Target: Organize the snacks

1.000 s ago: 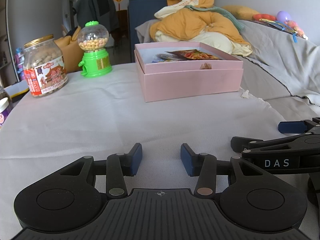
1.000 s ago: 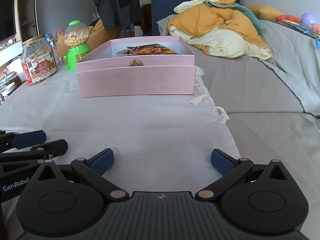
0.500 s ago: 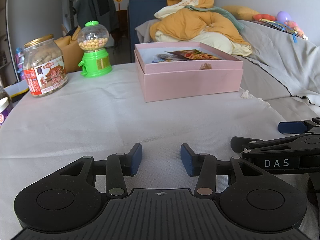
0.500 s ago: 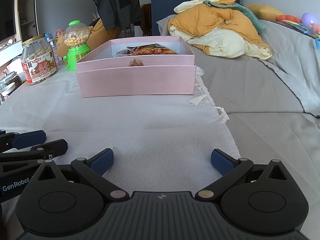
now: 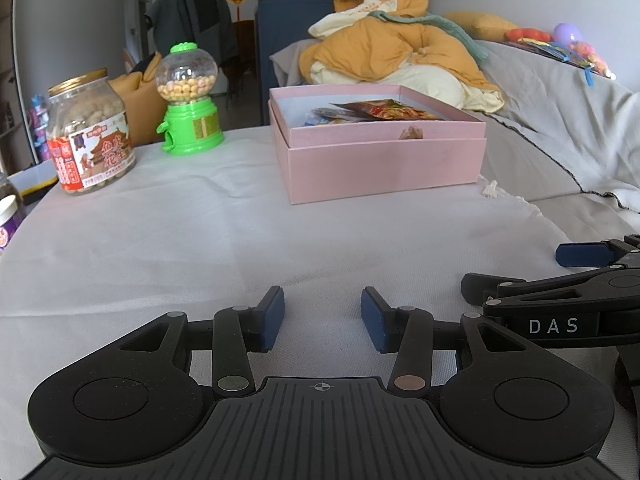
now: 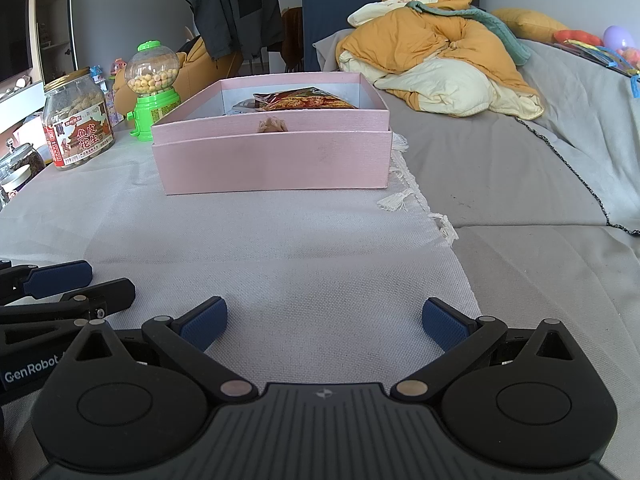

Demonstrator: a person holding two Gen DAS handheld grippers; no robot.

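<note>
Pale woven cloth [image 5: 168, 248] covers the surface I work over, and well ahead of both tools sits the pink box [image 5: 384, 160], lidless, with a red snack packet [image 5: 384, 109] lying inside it toward the back. Left of the box stand a green candy dispenser [image 5: 188, 100] and, further left, a peanut jar [image 5: 90, 132] with a gold lid. My left gripper [image 5: 322, 318] lies low and level over the cloth, pointing at the box, its jaws parted narrowly around nothing. My right gripper [image 6: 322, 322] is just beside it, equally low and level, jaws spread wide and empty. Behind the box a heap of orange and cream bedding [image 6: 436, 52] rests on the grey sofa [image 6: 520, 168].
</note>
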